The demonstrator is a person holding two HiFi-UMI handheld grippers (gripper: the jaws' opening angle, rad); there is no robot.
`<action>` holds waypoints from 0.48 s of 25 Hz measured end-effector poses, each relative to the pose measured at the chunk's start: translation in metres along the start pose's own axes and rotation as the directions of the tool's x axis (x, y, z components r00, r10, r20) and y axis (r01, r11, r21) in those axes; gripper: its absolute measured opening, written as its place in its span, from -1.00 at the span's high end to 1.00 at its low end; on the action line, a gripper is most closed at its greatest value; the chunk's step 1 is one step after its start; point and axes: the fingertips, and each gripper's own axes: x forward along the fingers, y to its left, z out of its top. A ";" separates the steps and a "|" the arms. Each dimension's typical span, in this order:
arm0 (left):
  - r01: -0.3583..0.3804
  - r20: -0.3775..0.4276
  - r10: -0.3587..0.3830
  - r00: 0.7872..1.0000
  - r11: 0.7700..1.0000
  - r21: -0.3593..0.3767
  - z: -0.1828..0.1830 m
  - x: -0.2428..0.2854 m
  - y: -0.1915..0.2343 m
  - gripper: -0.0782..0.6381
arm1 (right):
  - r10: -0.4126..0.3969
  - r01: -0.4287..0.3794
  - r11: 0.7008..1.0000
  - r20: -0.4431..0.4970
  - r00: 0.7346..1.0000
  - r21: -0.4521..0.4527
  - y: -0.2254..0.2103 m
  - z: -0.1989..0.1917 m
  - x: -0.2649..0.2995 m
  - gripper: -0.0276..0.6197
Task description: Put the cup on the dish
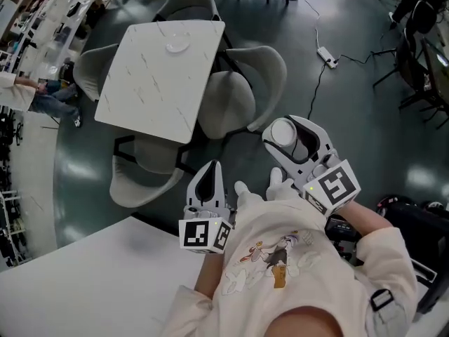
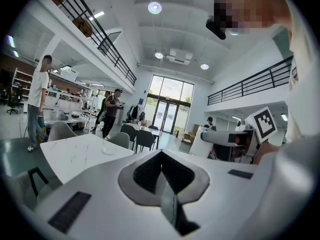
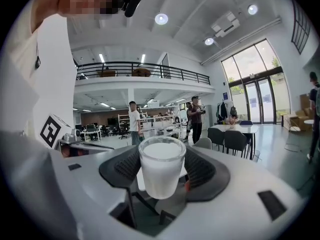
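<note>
Cup (image 1: 283, 133) clamped in right gripper (image 3: 162, 156) — pads pressing on both sides of the wall, jaws spread wide around it. Held upright in the air near the torso, well apart from dish (image 1: 177, 45) on white table (image 1: 140, 90). Small, frosted white, probably glass or hard plastic: light, stiff, likely smooth and slippery, breakable if dropped. Best taken mid-wall, kept upright — matches present hold. Left gripper (image 2: 161, 156) closed tight, nothing between jaws.
</note>
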 end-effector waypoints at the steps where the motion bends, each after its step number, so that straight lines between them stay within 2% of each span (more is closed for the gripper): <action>1: -0.009 0.003 0.009 1.000 1.000 0.003 0.000 -0.001 -0.001 0.77 | 0.004 -0.004 1.000 -0.007 1.000 0.003 -0.003 -0.002 -0.002 0.08; 8: -0.075 0.024 0.074 0.997 0.997 0.024 -0.013 0.003 -0.028 0.77 | 0.043 -0.043 0.999 0.014 0.999 0.020 -0.032 -0.006 -0.026 0.08; 10: -0.073 0.003 0.073 0.997 0.997 0.029 -0.028 0.005 -0.045 0.77 | 0.052 -0.052 0.999 0.010 0.999 0.008 -0.036 -0.011 -0.036 0.08; 12: -0.051 -0.035 0.051 0.998 0.999 0.002 -0.049 0.007 -0.065 0.77 | 0.049 -0.049 0.999 -0.006 0.999 -0.002 -0.039 -0.022 -0.045 0.08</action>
